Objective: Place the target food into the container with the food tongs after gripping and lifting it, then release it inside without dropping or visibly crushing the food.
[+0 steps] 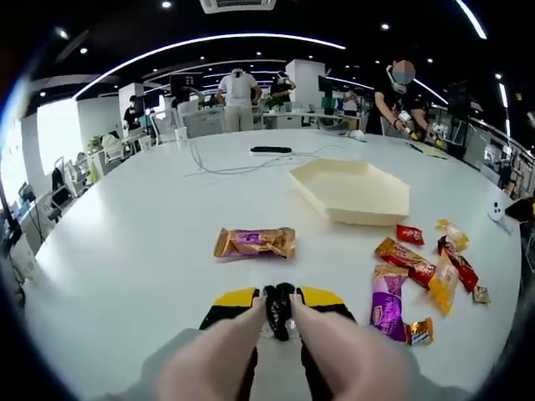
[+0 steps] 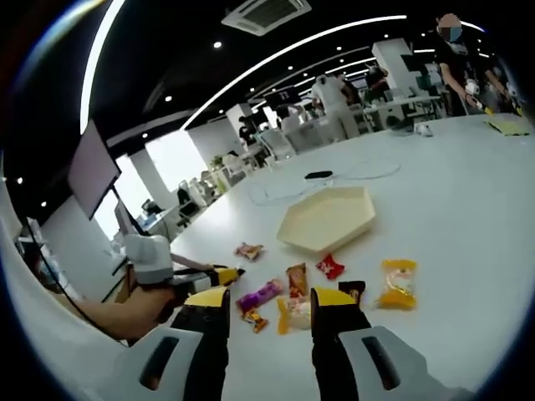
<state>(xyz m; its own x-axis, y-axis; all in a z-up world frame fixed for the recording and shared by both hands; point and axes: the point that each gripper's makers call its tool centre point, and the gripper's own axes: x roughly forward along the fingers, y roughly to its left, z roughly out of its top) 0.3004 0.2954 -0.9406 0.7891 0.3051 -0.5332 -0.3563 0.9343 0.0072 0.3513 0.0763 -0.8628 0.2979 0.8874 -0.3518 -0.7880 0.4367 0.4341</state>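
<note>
**Snacks scattered beside the tray, both claws empty**

Your left claw [image 1: 278,311] hovers low over the white desk [image 1: 150,225], its yellow-tipped jaws drawn together with nothing between them except its own black parts. Just ahead of it lies a gold and purple wrapped bar [image 1: 255,242], alone. To its right sits a loose cluster of packets: a purple one [image 1: 386,302], a long red and gold one [image 1: 407,261], a small red one [image 1: 410,235], and yellow ones at the far edge. The cream hexagonal tray [image 1: 355,190] sits beyond them, holding nothing. A black remote [image 1: 271,150] and a white cable [image 1: 226,164] lie farther back, and people stand at the far desks.

Your right gripper view looks from the other side. The right claw [image 2: 269,307] is spread wide and grips nothing. Between its jaws you see the purple packet [image 2: 259,296] and small orange and yellow sweets. A yellow bag [image 2: 398,282] lies to the right, a red packet [image 2: 330,266] just before the tray [image 2: 326,219]. Here the left claw [image 2: 219,276] comes in from the left, with a hand [image 2: 125,313] behind it.
</note>
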